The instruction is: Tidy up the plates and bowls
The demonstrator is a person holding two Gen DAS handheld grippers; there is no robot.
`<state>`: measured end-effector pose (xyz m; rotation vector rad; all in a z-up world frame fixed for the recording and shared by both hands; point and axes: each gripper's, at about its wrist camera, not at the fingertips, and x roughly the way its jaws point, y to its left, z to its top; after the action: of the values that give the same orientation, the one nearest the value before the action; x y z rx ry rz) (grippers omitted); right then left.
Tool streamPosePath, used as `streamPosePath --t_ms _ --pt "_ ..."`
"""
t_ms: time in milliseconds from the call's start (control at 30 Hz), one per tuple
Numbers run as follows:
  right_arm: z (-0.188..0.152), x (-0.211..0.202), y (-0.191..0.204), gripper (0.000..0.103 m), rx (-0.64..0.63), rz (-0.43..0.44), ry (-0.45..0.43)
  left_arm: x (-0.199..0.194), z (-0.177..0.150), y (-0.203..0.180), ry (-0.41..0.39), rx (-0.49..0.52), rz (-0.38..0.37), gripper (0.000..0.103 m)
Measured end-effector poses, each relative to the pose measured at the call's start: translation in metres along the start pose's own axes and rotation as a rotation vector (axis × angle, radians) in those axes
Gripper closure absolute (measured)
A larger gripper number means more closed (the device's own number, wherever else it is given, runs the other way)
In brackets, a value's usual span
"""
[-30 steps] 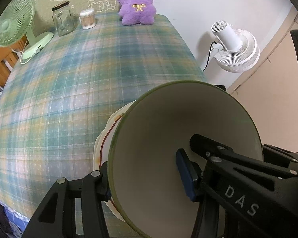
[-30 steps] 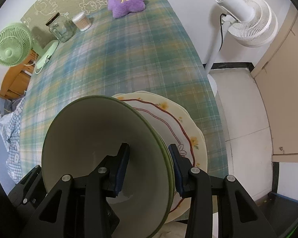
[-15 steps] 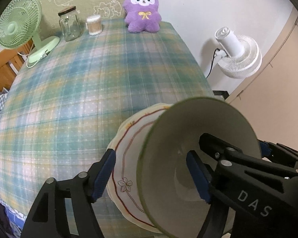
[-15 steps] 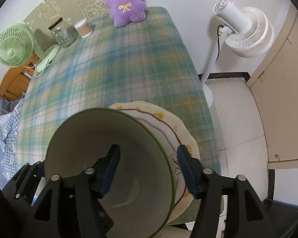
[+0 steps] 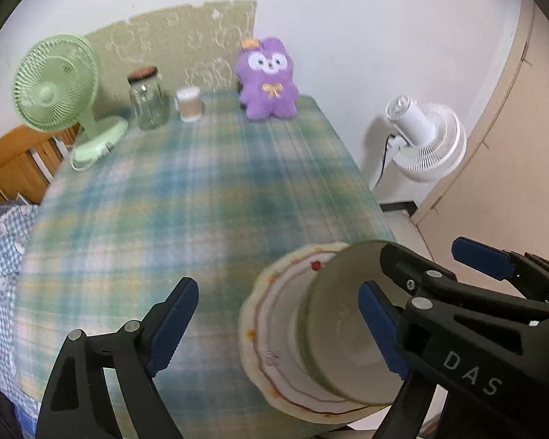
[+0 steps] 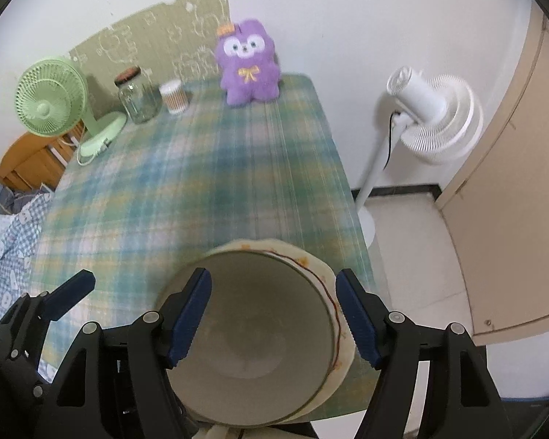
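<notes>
The green-rimmed bowl (image 6: 252, 344) sits on the plate (image 6: 344, 333) with the red wavy line, at the near right corner of the surface (image 5: 186, 197) with the checked green cloth. The plate pokes out past the near edge a little.

The right gripper (image 6: 274, 314) has its fingers (image 6: 188, 314) spread wide — one on each side of the bowl, not squeezing it. The left gripper (image 5: 274, 329) is spread wide too. One blue finger (image 5: 172, 329) hangs over the bare cloth, just left of the plate.

Far back on the surface stand a green fan (image 5: 58, 87), a glass jar (image 5: 148, 98), a small round tub (image 5: 189, 104) and a purple plush toy (image 5: 269, 80). A white fan (image 6: 432, 117) stands on the floor to the right.
</notes>
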<state>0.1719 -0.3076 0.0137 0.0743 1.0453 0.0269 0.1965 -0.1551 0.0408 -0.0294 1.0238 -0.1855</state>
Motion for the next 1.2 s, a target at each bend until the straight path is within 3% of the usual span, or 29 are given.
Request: streamPosePath --t_ms 433,633,733,900,1200 --pt "-0.018 -0.048 0.097 0.029 0.032 -0.026 -0.162 -0.058 -0.008 0.100 -0.141 0.034 0.061 0.009" --pt "-0.036 -0.055 0.136 0.029 0.083 -0.002 -0.243 -0.076 -0.024 0.159 -0.236 0.042 0.122 0.008" --pt "-0.046 -0.053 0.157 0.029 0.073 -0.017 -0.257 -0.078 -0.034 0.181 -0.246 0.049 0.152 0.008" --pt "-0.068 -0.051 0.178 0.018 0.053 0.000 -0.308 -0.085 -0.057 0.205 -0.278 0.021 0.171 0.003" --pt "-0.115 -0.038 0.187 0.015 0.005 -0.001 -0.404 -0.081 -0.105 0.220 -0.374 -0.009 0.174 0.000"
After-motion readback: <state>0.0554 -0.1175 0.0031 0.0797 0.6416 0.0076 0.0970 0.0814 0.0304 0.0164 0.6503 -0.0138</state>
